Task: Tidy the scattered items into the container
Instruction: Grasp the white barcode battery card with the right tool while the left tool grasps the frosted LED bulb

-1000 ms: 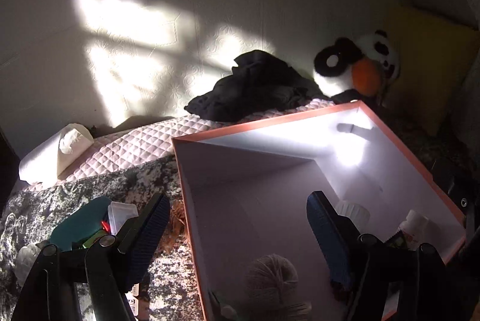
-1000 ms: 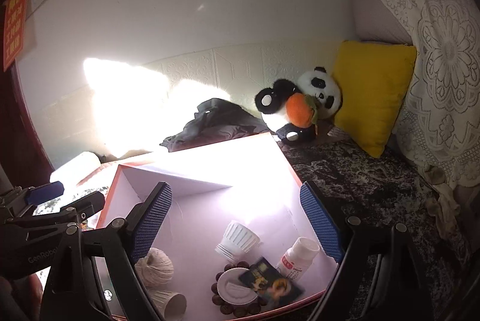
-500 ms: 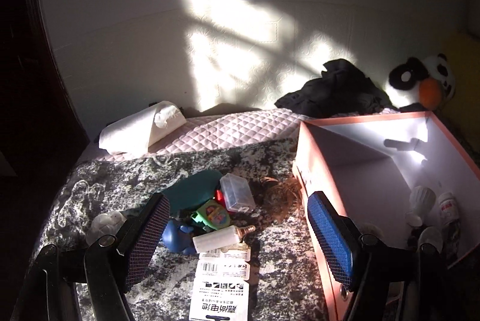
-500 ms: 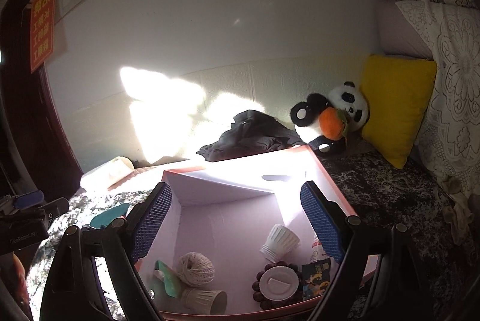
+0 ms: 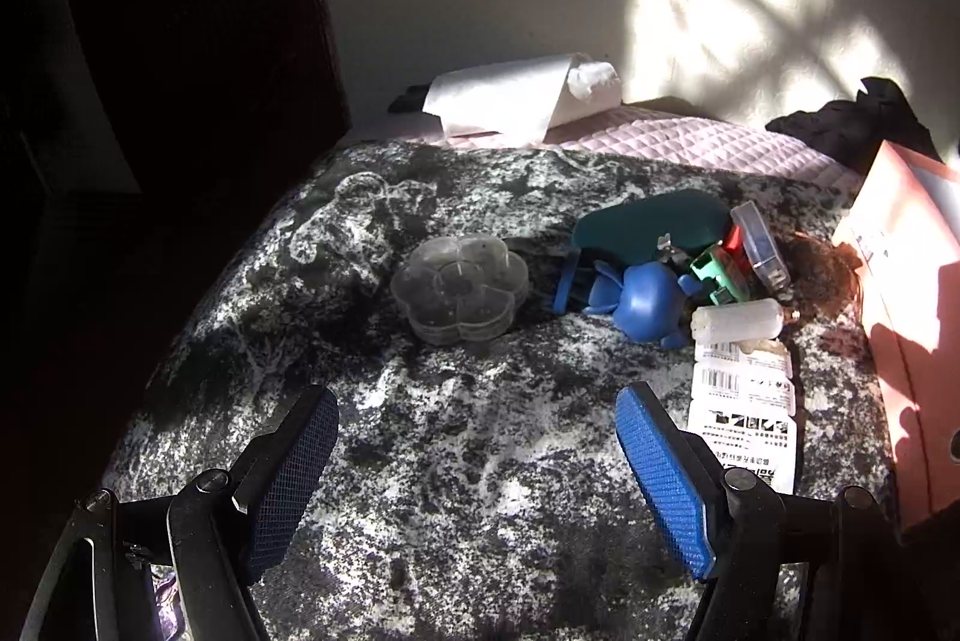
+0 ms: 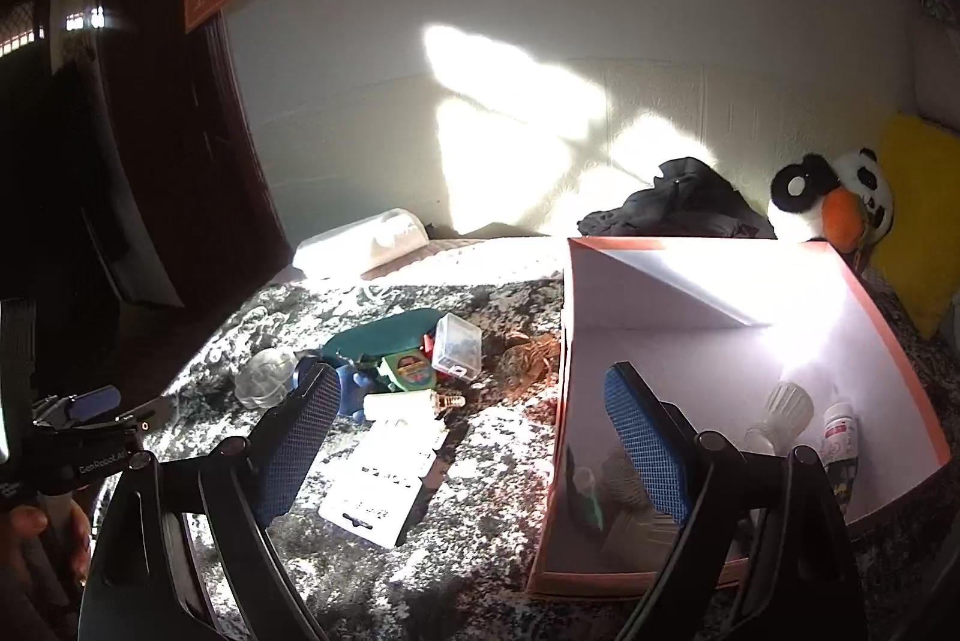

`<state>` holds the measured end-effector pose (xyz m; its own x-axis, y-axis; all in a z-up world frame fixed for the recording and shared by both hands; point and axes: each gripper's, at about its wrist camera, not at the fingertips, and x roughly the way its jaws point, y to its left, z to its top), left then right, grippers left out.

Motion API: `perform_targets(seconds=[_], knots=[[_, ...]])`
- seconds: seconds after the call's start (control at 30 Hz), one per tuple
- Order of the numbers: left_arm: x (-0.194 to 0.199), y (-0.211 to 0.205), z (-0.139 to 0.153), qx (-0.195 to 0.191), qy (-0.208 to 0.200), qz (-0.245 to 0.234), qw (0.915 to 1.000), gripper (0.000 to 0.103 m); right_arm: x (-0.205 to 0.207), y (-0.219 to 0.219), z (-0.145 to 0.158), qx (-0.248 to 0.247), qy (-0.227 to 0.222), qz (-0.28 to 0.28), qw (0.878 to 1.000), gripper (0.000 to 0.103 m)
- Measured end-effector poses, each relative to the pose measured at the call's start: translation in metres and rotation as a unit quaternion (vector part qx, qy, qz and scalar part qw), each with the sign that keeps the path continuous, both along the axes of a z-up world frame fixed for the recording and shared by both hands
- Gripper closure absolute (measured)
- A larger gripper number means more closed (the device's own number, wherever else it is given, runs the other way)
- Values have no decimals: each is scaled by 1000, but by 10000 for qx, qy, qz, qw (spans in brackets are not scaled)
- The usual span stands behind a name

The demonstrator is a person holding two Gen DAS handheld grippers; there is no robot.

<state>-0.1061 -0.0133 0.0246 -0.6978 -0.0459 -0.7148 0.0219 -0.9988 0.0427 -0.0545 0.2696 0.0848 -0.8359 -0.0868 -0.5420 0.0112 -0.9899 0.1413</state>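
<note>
Left gripper [image 5: 477, 452] jaws are spread and empty, aimed so the clear flower-shaped plastic box [image 5: 461, 288] sits ahead between them for pickup. Right gripper [image 6: 471, 434] jaws, also spread and empty, are held straddling the near wall of the pink-rimmed white cardboard box [image 6: 567, 371].

Left gripper [image 5: 477, 452]: two black plastic arms, each ending in a flat rectangular pad with a fine cross-hatched blue rubber face; one pad [image 5: 663, 479] is sunlit bright blue, the other reads near-black in shadow. Round-headed screws sit at the arm pivots. Right gripper [image 6: 474, 437]: same build, black angled arms, blue gridded pads [image 6: 645, 446], round pivot bolts at the joints. In the right wrist view the left gripper's body [image 6: 84, 437] appears from the side: black housing, white lettering "GenRobot.AI", a small blue part on top. A bare hand [image 6: 36, 539] shows beneath it; no sleeve is discernible.
</note>
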Motion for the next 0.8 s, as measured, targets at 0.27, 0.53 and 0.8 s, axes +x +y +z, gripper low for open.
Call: perform_targets(seconds=[0.27,0.53,0.8], knots=[[-32,-5,-42,169,-294,-223,9992,23,-47,-62,-75,242,-1021,-107,9944,10],[-77,66,-53,-408,18,-1798,9828,35,-64,-63,-103,531,-1213,-379,9905,10],[-113,118,-89,-282,-439,-2557,9653,35,-77,-55,-127,577,-1517,-106,9867,16]])
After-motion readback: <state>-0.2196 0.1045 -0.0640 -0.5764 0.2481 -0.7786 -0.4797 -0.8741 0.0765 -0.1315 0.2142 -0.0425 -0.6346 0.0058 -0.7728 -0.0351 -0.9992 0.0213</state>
